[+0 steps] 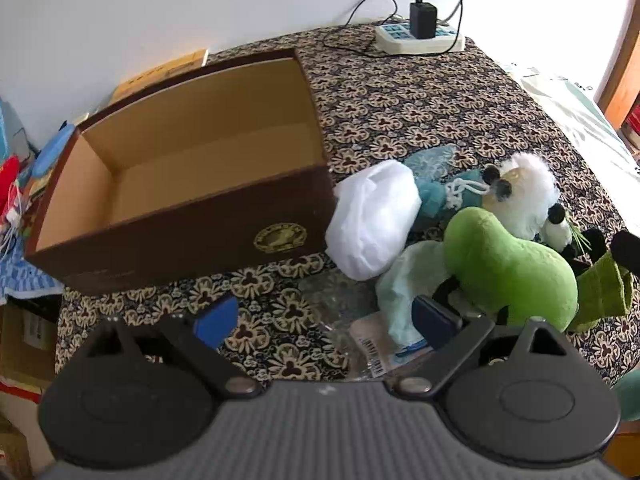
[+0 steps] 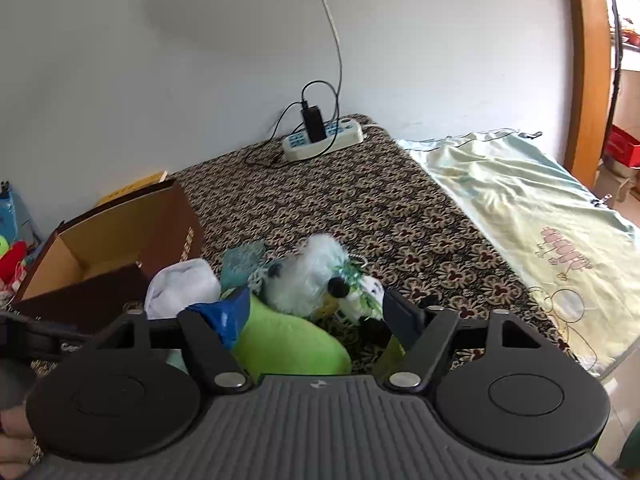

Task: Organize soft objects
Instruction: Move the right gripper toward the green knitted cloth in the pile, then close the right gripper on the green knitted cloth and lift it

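Note:
An open brown cardboard box (image 1: 188,216) stands empty on the patterned table; it also shows in the right wrist view (image 2: 100,240). To its right lies a pile of soft things: a white cloth bundle (image 1: 372,216), a green plush (image 1: 508,268), a white fluffy plush with black ears (image 1: 524,184), a teal pouch (image 1: 436,188) and a pale green cloth (image 1: 404,292). My left gripper (image 1: 326,318) is open, low over the table in front of the pile. My right gripper (image 2: 312,316) is open just above the green plush (image 2: 288,344) and the white plush (image 2: 308,280).
A power strip with a black charger (image 1: 420,36) and cables sits at the table's far edge, against the wall. A pale sheet (image 2: 520,216) lies to the right of the table. A clear plastic wrapper (image 1: 360,344) lies under my left gripper. Clutter (image 1: 16,192) sits left of the box.

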Tool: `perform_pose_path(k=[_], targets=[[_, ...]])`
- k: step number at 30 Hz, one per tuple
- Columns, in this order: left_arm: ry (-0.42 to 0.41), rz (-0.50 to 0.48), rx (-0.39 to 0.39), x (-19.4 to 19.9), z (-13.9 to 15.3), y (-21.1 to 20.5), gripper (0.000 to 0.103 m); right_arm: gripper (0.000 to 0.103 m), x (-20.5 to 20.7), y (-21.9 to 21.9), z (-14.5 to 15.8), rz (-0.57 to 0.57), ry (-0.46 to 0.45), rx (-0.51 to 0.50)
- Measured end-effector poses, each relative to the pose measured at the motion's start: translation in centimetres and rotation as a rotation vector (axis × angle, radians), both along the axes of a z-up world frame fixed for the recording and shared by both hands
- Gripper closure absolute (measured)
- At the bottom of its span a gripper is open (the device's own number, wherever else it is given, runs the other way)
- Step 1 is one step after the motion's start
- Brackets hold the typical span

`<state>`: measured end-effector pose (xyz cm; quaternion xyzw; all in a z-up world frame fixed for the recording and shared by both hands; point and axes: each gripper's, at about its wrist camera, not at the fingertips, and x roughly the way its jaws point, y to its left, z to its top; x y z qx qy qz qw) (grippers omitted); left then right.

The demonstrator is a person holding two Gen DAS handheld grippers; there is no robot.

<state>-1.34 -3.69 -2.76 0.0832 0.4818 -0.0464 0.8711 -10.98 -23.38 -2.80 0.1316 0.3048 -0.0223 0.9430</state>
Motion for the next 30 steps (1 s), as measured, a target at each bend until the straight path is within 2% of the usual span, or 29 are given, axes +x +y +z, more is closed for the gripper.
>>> perform_pose_path(k=[11, 18, 21, 24, 30], targets=[[0.001, -0.031, 0.007, 0.5, -0.1, -0.9, 0.01, 0.051, 0.7, -1.1, 0.2, 0.062, 0.012, 0.04], [-0.007, -0.052, -0.015, 0.5, 0.2, -1.4, 0.01, 0.051, 1.4, -2.4, 0.7, 0.163, 0.021, 0.041], [-0.003, -0.088, -0.094, 0.1, 0.6, -1.1, 0.01, 0.054, 1.5, -2.6, 1.1, 0.233, 0.025, -0.004], [-0.006, -0.141, -0.155, -0.6, 0.8, -0.9, 0.01, 0.06, 1.8, -3.2, 1.3, 0.312, 0.036, -0.003], [0.054, -0.215, -0.355, -1.7, 0.4, -1.2, 0.01, 0.071, 3.6, -4.6, 0.5, 0.431, 0.093, 0.085]])
